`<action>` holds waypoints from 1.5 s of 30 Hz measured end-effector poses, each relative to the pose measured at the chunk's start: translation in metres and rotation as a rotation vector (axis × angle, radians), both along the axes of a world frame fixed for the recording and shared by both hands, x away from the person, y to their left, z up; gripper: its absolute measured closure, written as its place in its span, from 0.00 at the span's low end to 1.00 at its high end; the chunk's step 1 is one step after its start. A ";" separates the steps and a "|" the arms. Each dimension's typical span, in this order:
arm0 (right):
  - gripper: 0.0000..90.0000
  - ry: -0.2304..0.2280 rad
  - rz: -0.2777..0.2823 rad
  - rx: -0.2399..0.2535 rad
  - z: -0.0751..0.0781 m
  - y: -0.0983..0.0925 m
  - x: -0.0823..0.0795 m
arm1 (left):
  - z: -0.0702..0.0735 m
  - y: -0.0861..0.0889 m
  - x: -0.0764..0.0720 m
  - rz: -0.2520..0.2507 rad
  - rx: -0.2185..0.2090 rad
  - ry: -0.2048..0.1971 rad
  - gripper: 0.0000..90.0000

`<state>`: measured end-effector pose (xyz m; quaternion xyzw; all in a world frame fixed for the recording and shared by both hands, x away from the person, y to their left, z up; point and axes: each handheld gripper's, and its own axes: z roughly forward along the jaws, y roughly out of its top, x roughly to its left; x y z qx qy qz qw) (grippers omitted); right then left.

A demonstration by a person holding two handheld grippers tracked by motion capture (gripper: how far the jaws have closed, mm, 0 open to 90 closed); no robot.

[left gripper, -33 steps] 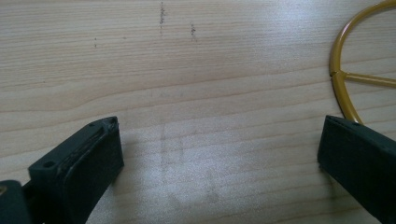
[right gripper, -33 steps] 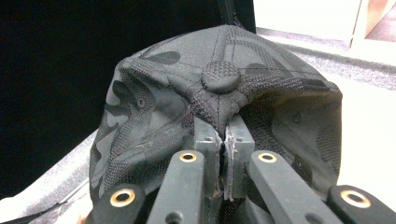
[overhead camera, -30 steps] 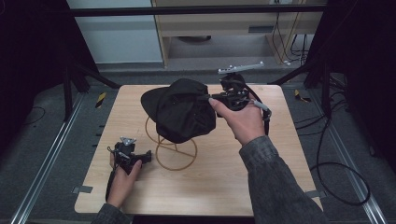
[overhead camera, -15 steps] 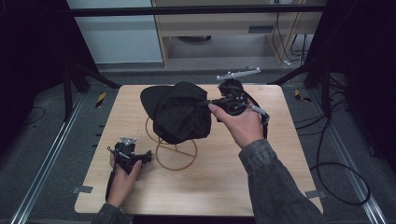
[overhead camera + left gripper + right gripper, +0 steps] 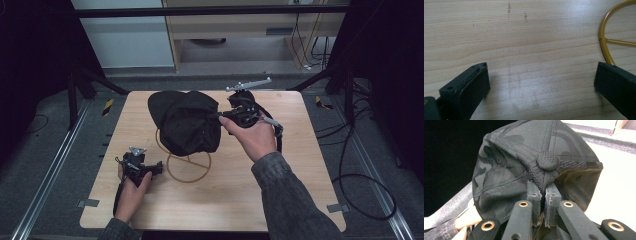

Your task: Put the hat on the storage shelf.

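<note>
Above the middle of the table (image 5: 300, 200), your right gripper (image 5: 227, 116) pinches the black cap (image 5: 190, 122).

Your right forearm reaches in from the lower right, hand wrapped around the gripper, which points left across the table. Its jaws are nearly closed on the cap's crown fabric just below the top button (image 5: 547, 160), holding the cap over the yellow wire stand (image 5: 189, 165). Your left gripper (image 5: 541, 82) rests low by the near left edge, jaws wide apart with nothing between them, beside the stand's ring.
</note>
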<state>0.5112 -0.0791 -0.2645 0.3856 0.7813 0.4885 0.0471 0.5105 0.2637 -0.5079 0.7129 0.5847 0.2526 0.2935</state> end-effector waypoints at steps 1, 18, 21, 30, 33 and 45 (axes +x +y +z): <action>0.95 -0.002 0.000 -0.001 -0.001 0.000 0.000 | 0.000 0.000 0.000 0.000 0.000 0.000 0.00; 0.93 0.007 0.013 -0.030 -0.012 0.010 0.000 | 0.000 0.000 0.000 0.000 0.000 0.000 0.00; 0.93 0.008 0.016 -0.033 -0.013 0.012 -0.001 | 0.000 0.000 0.000 0.000 0.000 0.000 0.00; 0.93 0.011 0.028 -0.048 -0.018 0.019 -0.001 | 0.000 0.000 0.000 -0.001 0.000 0.001 0.00; 0.92 0.012 0.030 -0.048 -0.019 0.022 -0.001 | 0.000 0.000 0.000 -0.001 0.000 0.001 0.00; 0.91 0.016 0.038 -0.047 -0.022 0.031 0.001 | 0.000 0.000 0.000 -0.002 0.000 0.002 0.00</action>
